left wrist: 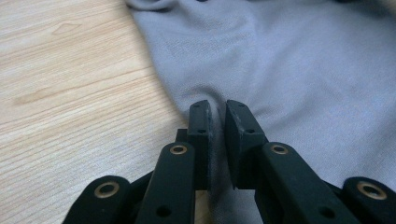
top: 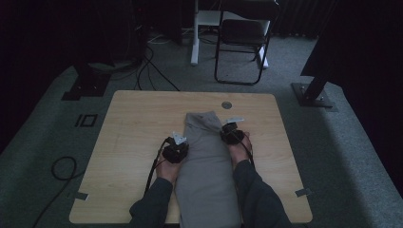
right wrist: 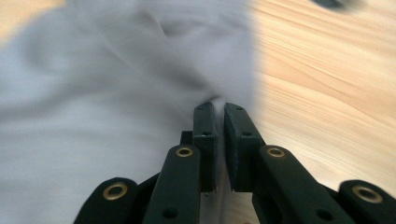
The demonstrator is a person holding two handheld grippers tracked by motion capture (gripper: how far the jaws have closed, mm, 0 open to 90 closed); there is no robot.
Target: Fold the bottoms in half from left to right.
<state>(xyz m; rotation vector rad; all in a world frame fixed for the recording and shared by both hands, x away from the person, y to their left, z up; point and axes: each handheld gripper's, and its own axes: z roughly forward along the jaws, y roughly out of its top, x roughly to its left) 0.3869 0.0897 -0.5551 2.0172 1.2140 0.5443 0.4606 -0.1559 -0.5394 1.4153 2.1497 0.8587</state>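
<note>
Two forearms in dark sleeves come in from the bottom edge of the high view, one on each side of a long grey cloth that lies along the middle of the wooden table. The cloth runs from the near edge toward the far side, and its near end is cut off by the frame. The left hand lies flat and low at the left edge of the cloth, and the left gripper points forward. In the left gripper view its jaws are clenched on a small fold of the cloth edge, with fabric pinched between the pads. The right hand reaches a little farther up the table, at the right edge of the cloth. The right gripper also grasps the cloth edge, jaws nearly together on a thin fold. This view is blurred, so the fold itself is hard to make out. Small grey plates sit on top of both grippers.
</note>
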